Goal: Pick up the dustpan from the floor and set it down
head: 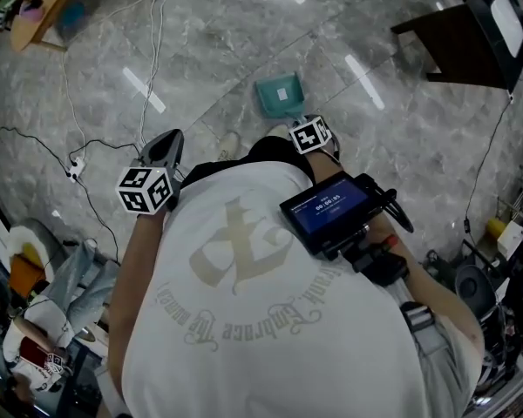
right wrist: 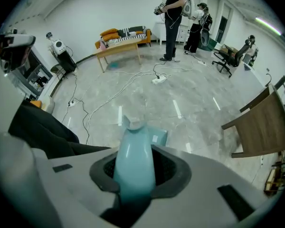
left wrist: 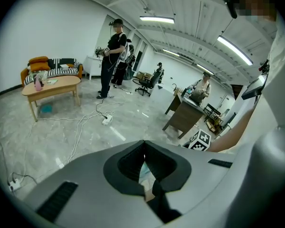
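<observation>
Right gripper view: the right gripper (right wrist: 135, 171) grips the dustpan (right wrist: 133, 139) by its handle, pan projecting beyond the jaws.

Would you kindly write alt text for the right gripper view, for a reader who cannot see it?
The right gripper has its jaws closed on the pale teal handle of a dustpan, whose pan shows just beyond, against a grey marble floor. Farther off are loose cables, a wooden chair at right, and two standing people near a low table.
</observation>
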`<move>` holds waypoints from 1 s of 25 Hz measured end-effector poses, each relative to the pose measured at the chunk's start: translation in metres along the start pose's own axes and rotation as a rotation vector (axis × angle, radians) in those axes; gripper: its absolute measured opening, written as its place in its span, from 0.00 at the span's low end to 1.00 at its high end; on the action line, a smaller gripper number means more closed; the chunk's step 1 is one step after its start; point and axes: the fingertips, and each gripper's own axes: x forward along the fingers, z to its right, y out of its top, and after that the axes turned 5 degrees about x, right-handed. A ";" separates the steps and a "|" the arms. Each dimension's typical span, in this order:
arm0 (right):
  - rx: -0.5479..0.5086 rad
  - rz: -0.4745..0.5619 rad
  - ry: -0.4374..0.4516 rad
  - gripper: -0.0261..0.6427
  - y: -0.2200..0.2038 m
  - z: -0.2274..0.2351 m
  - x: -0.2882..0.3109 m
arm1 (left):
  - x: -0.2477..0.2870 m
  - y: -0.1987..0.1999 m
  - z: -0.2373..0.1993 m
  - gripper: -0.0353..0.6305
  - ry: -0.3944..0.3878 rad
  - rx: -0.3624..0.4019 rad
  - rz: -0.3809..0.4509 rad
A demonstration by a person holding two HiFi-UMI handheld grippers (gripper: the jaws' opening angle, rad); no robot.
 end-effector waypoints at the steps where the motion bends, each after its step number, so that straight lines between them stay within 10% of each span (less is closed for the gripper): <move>1: -0.014 0.005 -0.013 0.20 0.000 0.001 0.000 | -0.002 -0.001 0.000 0.07 0.007 -0.003 0.004; 16: -0.111 0.005 -0.064 0.18 0.002 0.023 -0.018 | -0.011 -0.012 0.001 0.07 0.043 -0.078 0.042; 25: -0.066 0.028 -0.003 0.18 -0.004 0.028 -0.034 | 0.038 0.009 0.031 0.07 -0.067 0.018 -0.006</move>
